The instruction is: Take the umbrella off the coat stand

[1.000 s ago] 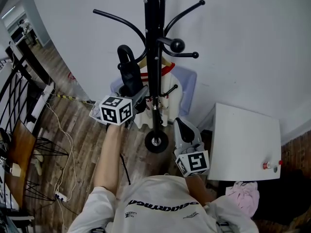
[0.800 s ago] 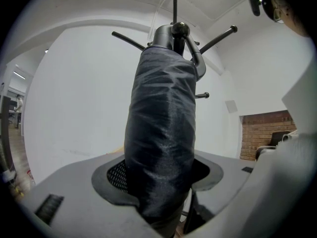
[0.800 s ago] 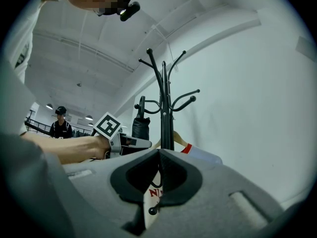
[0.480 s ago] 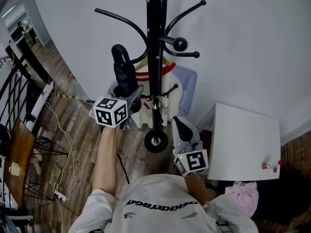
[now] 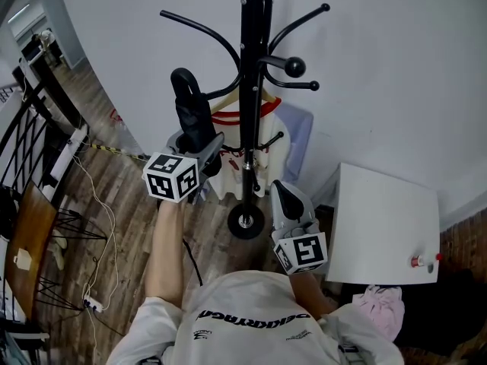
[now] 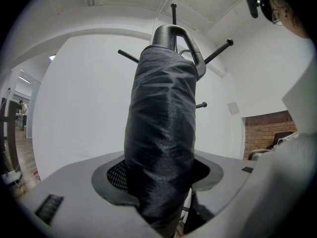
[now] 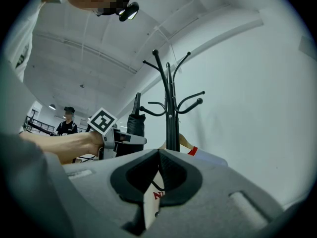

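Observation:
The black folded umbrella (image 5: 195,124) stands upright with its hooked handle (image 5: 183,80) on top, left of the black coat stand (image 5: 250,90) and apart from the stand's curved arms. My left gripper (image 5: 199,146) points level and is shut on the umbrella's wrapped canopy (image 6: 161,148), which fills the space between the jaws in the left gripper view. Further right and lower, my right gripper (image 5: 284,193) points toward the stand's pole (image 7: 171,123). Its jaws are shut (image 7: 158,155) with nothing in them.
A white shirt with red trim (image 5: 262,139) hangs on a hanger on the stand. A white cabinet (image 5: 388,223) stands at the right against the white wall. Cables (image 5: 99,226) lie on the wooden floor at left. A person (image 7: 67,123) stands far off.
My left gripper has carried the umbrella left and a little up, away from the stand's pole. The right gripper has stayed where it was.

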The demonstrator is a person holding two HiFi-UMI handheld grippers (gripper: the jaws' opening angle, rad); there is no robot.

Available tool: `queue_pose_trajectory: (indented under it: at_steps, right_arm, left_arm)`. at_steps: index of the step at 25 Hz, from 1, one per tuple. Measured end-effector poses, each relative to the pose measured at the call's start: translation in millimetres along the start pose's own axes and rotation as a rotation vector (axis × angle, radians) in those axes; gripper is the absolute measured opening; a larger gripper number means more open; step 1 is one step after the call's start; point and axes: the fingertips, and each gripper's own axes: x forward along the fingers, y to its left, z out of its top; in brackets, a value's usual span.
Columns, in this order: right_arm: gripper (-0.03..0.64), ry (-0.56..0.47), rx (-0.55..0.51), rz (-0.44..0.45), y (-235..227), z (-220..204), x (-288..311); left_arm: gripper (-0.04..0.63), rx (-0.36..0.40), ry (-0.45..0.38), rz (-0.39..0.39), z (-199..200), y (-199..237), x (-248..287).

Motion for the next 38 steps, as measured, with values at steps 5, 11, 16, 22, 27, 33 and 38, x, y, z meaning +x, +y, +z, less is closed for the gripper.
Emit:
queue_pose_trajectory:
  at_steps: [5, 11, 16, 22, 27, 33, 38]
  right_arm:
    - [-0.003, 0.003, -0.007, 0.005, 5.6, 1.1, -1.2]
    - [-0.002, 0.003, 0.002, -0.004, 6.7, -0.3, -3.2]
    - [-0.002, 0.005, -0.001, -0.002, 14.1, -2.1, -1.9]
    - [-0.002, 0.015, 0.001, -0.006, 17.9, -5.6, -0.6]
    - [-0.002, 0.020, -0.014, -0.021, 20.1, -2.9, -4.4]
    - [-0.003, 0.031, -0.009, -0.038, 19.8, -7.5, -8.3]
    - [-0.003, 0.037, -0.009, -0.039, 23.9, -10.0, -9.9]
  left_arm:
    - [0.270, -0.014, 0.001, 0.025, -3.2, -1.0, -11.1]
    - [0.270, -0.068, -0.037, 0.112, -7.2, 0.0, -28.2]
    - [0.270, -0.076, -0.068, 0.189, -10.2, -2.1, -46.0]
    - [0.270, -0.079, -0.076, 0.202, -13.9, -9.9, -58.1]
    - [0.270, -0.072, -0.090, 0.238, -22.0, -20.4, -69.0]
    - [0.270, -0.068, -0.124, 0.269, -31.4, -32.0, -75.7]
    - [0.270, -0.062, -0.117, 0.278, -44.2, -41.2, -82.9]
